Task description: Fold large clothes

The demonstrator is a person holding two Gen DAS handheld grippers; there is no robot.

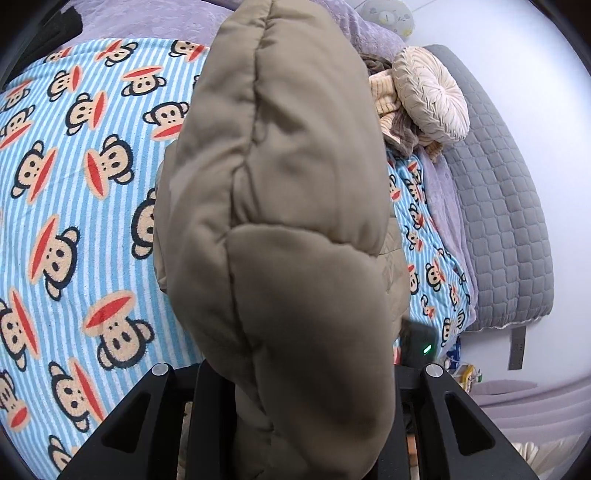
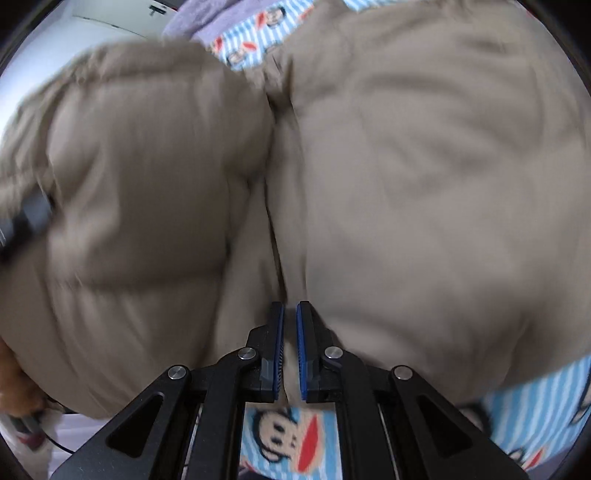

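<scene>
A khaki padded puffer jacket (image 1: 280,206) rises in a thick fold straight up the middle of the left wrist view, above the bed. My left gripper (image 1: 295,391) is shut on that fold; the padding hides its fingers. In the right wrist view the same jacket (image 2: 406,177) fills nearly the whole frame, blurred by motion. My right gripper (image 2: 290,332) is shut on a thin edge of the jacket, which is pinched between its blue pads (image 2: 303,343). A dark blurred piece of the other gripper (image 2: 26,218) shows at the left edge.
The bed carries a blue-striped monkey-print blanket (image 1: 85,221) over a lilac sheet (image 1: 155,18). A cream round cushion (image 1: 432,99) and crumpled clothes (image 1: 388,96) lie at the far right, beside a grey quilted mattress pad (image 1: 498,221). A hand (image 2: 14,387) shows at lower left.
</scene>
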